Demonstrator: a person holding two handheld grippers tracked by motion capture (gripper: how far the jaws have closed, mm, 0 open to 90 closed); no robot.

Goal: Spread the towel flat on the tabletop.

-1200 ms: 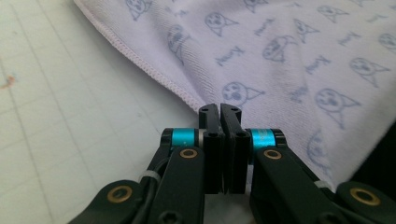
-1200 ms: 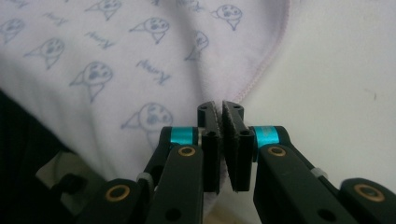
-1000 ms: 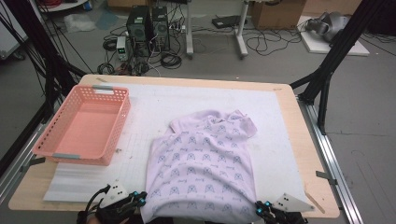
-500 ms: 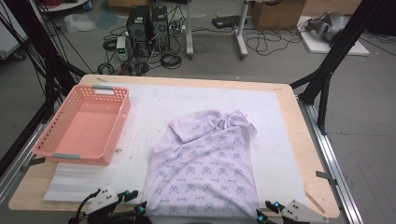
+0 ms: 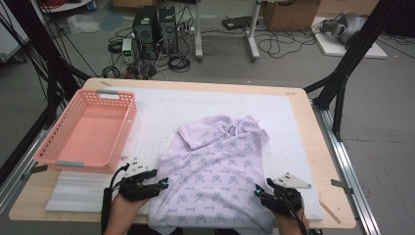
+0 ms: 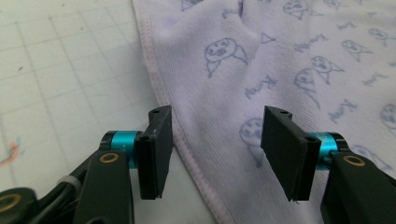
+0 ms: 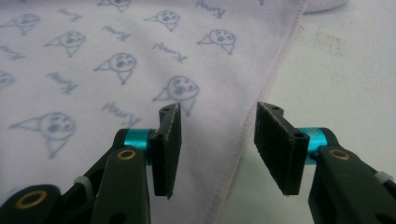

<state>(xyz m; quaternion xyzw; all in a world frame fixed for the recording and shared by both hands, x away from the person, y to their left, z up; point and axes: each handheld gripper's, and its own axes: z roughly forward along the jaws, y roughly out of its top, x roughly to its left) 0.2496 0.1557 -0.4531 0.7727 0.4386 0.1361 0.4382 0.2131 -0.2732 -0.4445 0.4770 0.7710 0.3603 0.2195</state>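
A lilac shirt (image 5: 215,171) printed with small faces lies spread on the white mat (image 5: 195,103), its bottom hem at the table's front edge. My left gripper (image 5: 161,185) sits at the shirt's left side edge and my right gripper (image 5: 258,194) at its right side edge. In the left gripper view the jaws (image 6: 215,149) stand apart with the stitched hem (image 6: 187,140) running between them, untouched by the pads. The right gripper (image 7: 217,144) straddles the opposite hem (image 7: 243,140) the same way. Both pairs of jaws have just been opening.
A pink plastic basket (image 5: 125,132) stands on the table's left side, beside the mat. Bare wooden table (image 5: 318,147) borders the mat on the right. Computers, cables and black frame legs stand on the floor beyond the far edge.
Both grippers have come up from the bottom edge and now flank the shirt. The shirt's lower part lies wider and flatter than before.
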